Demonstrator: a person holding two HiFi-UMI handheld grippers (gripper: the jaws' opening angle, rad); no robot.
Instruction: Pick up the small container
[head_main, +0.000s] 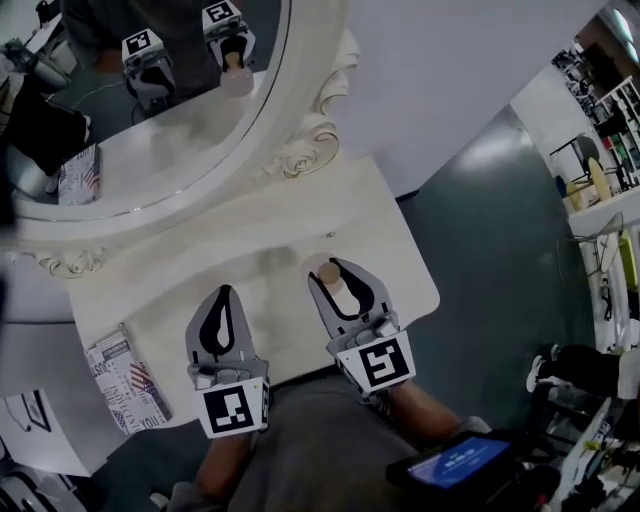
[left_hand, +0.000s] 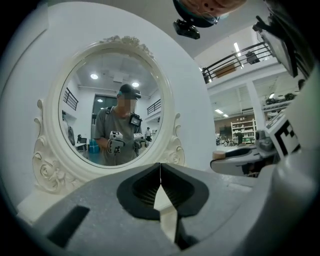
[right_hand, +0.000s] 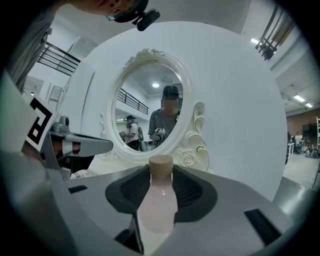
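The bottle (right_hand: 159, 205), judged light and slippery, is clamped under its cap by the right tongs (head_main: 338, 268). The left tongs (head_main: 225, 295) are pressed together, empty.

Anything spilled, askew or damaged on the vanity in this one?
Nothing stands out. The small container is capped and sits squarely between the fingers of the right gripper. No spill shows on the white tabletop, the mirror looks intact, and the left gripper is shut and empty.

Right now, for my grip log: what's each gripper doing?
Left gripper: shut, empty.
Right gripper: shut on the small container.
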